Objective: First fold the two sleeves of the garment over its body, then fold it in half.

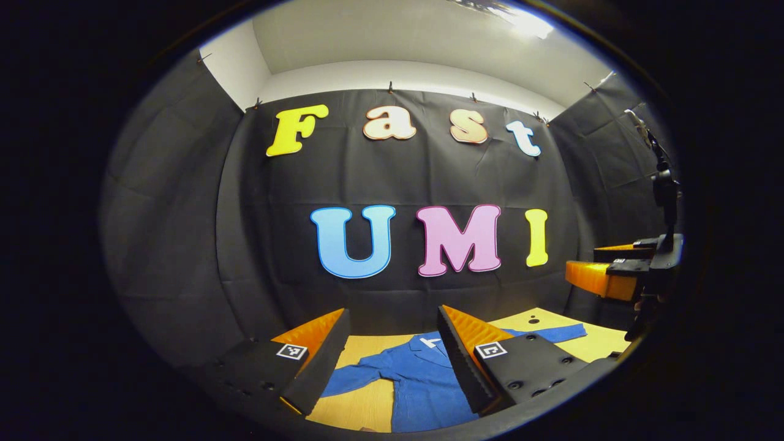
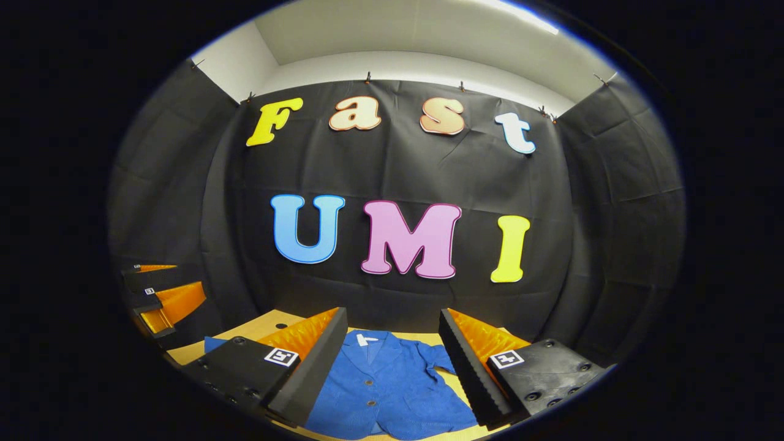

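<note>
Left tongs [image 1: 392, 358] spread wide above blue garment [image 1: 422, 386] lying flat on table [image 1: 367, 404], sleeves out.

a pale wooden table [image 1: 367, 404] carries a blue garment [image 2: 392, 392] spread flat, sleeves outstretched.

- A pale wooden table [image 1: 361, 407] with a smooth, light-tan top spans the booth's floor.
- Black cloth wall [image 2: 184, 202], creased, is pinned up by small clips along its top edge.
- White ceiling [image 1: 398, 37] carries a bright light [image 1: 527, 21].
</note>
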The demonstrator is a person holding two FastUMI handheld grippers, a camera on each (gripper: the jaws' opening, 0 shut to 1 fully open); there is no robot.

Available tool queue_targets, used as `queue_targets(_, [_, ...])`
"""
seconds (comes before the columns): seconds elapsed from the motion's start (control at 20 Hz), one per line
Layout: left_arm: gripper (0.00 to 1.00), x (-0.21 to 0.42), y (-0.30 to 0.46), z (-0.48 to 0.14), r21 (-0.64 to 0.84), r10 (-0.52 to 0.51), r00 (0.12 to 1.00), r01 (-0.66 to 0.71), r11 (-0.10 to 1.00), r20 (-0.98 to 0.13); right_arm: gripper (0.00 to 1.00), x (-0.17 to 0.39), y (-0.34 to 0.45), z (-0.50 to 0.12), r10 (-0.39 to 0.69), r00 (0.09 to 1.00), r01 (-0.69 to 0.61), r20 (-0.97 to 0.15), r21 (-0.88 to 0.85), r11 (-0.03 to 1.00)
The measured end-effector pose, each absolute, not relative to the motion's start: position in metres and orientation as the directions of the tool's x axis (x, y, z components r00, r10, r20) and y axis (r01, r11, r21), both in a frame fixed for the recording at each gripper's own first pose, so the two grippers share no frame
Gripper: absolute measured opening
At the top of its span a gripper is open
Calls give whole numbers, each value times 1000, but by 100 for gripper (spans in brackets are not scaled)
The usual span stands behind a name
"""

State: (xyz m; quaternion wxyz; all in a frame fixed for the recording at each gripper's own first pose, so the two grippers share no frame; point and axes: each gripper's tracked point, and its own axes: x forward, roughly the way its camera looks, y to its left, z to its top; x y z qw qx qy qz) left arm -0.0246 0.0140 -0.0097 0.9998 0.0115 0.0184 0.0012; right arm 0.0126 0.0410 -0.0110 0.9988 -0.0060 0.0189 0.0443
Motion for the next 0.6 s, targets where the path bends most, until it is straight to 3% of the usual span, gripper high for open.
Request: queue_targets(0.6, [82,-7,1,-20,-20,1,997,-3,1000,-72,97,27,30,-25,88,994,-87,-58,9,996])
